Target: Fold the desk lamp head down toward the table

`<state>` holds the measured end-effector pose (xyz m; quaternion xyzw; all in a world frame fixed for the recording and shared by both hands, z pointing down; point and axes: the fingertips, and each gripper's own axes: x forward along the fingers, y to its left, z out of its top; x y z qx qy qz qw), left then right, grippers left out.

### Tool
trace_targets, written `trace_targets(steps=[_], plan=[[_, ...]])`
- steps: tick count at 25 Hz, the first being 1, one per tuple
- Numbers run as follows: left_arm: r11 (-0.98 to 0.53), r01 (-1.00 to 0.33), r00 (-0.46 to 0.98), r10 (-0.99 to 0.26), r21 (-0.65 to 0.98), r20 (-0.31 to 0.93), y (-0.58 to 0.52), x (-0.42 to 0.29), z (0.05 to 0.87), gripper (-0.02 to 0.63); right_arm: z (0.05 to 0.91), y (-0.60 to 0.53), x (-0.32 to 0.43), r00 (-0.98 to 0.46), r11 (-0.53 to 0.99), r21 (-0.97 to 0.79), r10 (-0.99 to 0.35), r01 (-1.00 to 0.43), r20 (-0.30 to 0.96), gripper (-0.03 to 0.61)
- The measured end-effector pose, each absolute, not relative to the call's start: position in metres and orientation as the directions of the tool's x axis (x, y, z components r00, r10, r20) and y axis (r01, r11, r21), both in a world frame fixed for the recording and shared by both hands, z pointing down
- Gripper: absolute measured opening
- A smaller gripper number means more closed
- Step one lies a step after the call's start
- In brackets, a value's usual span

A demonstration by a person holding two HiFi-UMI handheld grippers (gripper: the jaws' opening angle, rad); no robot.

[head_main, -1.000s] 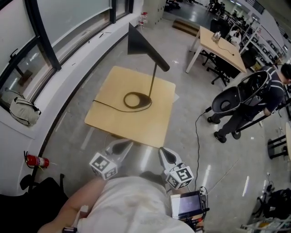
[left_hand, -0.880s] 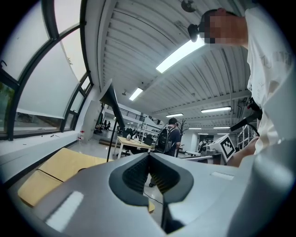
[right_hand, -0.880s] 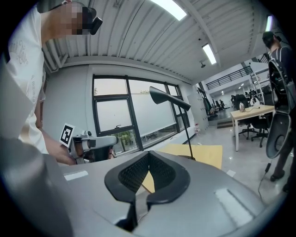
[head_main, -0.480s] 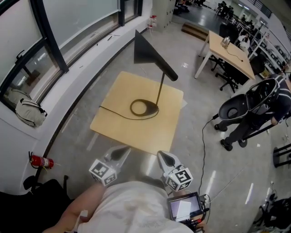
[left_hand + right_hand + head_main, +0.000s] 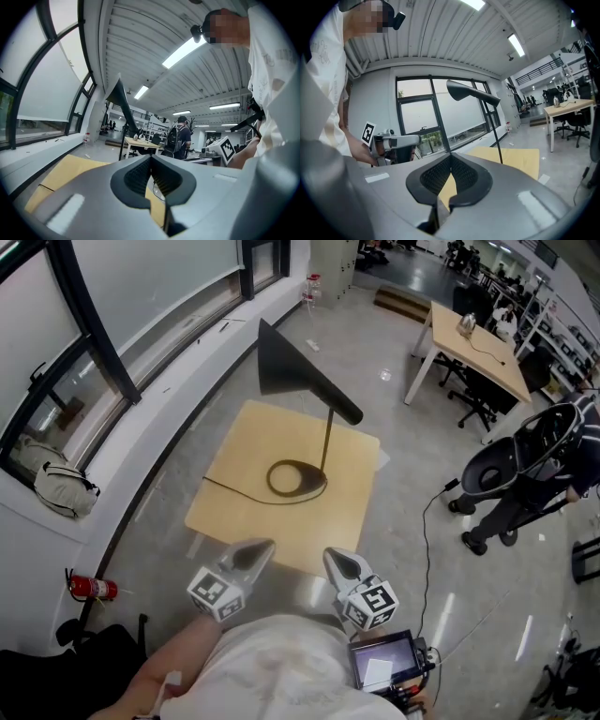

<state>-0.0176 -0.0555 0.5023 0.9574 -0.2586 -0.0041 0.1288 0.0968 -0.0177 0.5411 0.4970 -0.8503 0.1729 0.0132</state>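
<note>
A black desk lamp stands on a small wooden table (image 5: 244, 512). Its cone-shaped head (image 5: 286, 371) is raised on a thin stem (image 5: 326, 442) above a round base (image 5: 295, 478), and a black cord runs off to the left. My left gripper (image 5: 255, 553) and right gripper (image 5: 339, 563) hover just short of the table's near edge, both shut and empty. In the left gripper view the lamp head (image 5: 118, 96) shows up high beyond my left gripper (image 5: 151, 157). The lamp head (image 5: 461, 90) also shows in the right gripper view, above my right gripper (image 5: 451, 157).
A window wall and sill (image 5: 141, 381) run along the left. A fire extinguisher (image 5: 91, 588) lies on the floor at lower left. A second desk (image 5: 473, 338) with chairs stands at upper right, and a person with a backpack (image 5: 544, 465) at right. A cable (image 5: 424, 549) trails over the floor.
The table and lamp have come nearer in the head view as both grippers moved forward toward the table's near edge. Both stay shut.
</note>
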Motion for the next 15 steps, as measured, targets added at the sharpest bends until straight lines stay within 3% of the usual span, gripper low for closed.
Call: trace_targets(steps=[15], plan=[[-0.811,-0.538,0.841,-0.534,0.230,0.082,-0.120,-0.011,0.496,0.002,0.540,-0.096,0.104,-0.560,0.502,-0.292,-0.811,-0.814,0.166,0.012]])
